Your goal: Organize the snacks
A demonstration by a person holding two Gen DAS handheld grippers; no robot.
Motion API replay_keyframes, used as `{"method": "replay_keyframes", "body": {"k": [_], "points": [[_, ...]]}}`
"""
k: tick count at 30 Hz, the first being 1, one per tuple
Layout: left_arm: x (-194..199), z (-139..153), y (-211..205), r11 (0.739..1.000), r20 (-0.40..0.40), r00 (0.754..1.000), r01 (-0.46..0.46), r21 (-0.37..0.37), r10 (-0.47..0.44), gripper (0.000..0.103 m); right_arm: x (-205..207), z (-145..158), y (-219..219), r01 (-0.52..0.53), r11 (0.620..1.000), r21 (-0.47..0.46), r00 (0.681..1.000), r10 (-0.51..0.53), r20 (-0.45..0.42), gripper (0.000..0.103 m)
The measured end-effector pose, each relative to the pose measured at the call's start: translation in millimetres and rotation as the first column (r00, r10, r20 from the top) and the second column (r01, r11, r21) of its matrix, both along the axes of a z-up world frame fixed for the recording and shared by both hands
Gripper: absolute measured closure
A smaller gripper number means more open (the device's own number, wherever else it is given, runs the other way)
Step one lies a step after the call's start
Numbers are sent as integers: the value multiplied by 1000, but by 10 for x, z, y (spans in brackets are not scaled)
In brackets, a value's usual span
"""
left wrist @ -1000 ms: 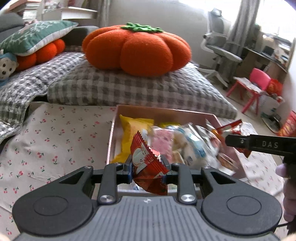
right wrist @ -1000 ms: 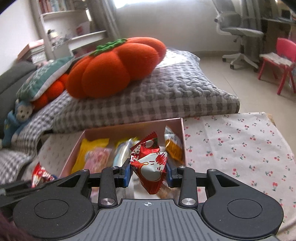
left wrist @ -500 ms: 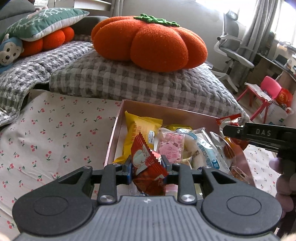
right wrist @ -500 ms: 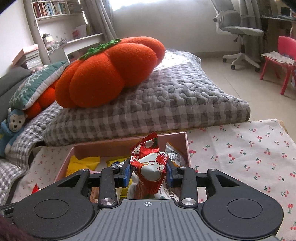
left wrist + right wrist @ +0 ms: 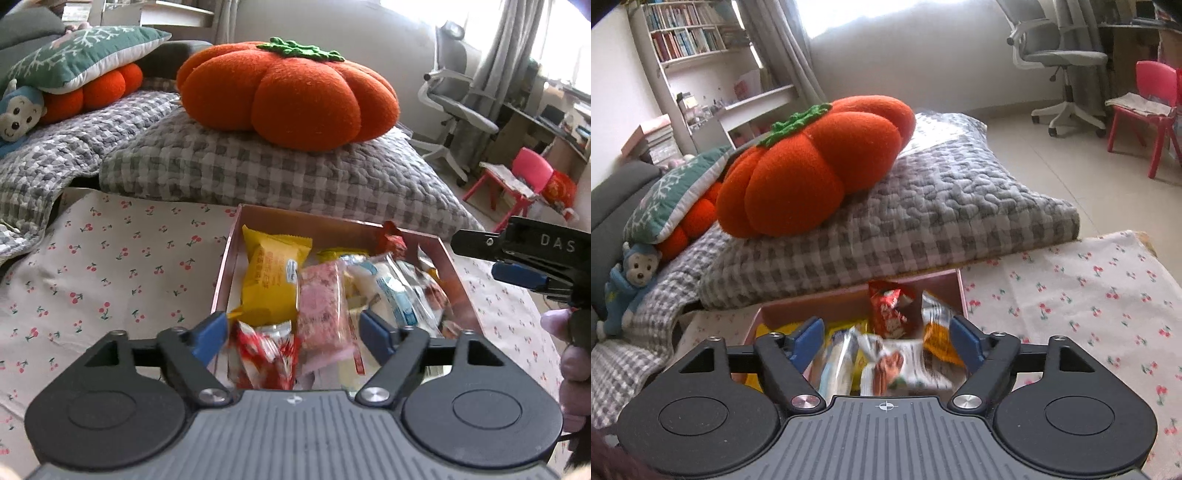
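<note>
Both sets of fingers just opened wide, left gripper (image 5: 291, 328) and right gripper (image 5: 886, 338) holding nothing. Red snack packets (image 5: 267, 354) (image 5: 888, 314) dropped into pink box (image 5: 225, 266), lower centre. Cherry-print worktop (image 5: 110, 266) shows no strays; looks nearly done.
</note>
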State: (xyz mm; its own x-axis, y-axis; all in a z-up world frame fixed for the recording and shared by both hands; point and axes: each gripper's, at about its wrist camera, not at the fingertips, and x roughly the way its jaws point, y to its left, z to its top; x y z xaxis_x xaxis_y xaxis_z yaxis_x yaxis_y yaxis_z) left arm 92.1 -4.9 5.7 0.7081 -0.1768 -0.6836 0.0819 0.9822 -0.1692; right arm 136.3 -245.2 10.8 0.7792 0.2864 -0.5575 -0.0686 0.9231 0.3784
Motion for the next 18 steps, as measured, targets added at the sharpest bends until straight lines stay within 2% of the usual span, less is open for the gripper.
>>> {"method": "replay_keyframes", "body": {"k": [3,6,11,15,18], "points": [[-90,48,-8,1000,-16,1000,-4,6,4,10,-136,81,2,-5,1000,-18,1000,5,-17,19],[-196,114,-11,1000,-30,1000,-3,21,4,5,-321,196,-8,0,999,-42,1000,-1,-20,15],[-389,203,-17,997,-48,999,-4,82,8,1,-671,283,-43,26,996,-88,999,-29,-37,11],[-560,277,-19,995,-76,997,-7,104,14,1,-943,276,-83,50,995,-82,994,-57,-89,11],[-704,292,-31,992,-96,995,-19,124,31,0,-1144,275,-37,47,991,-125,993,-60,-102,11]]}}
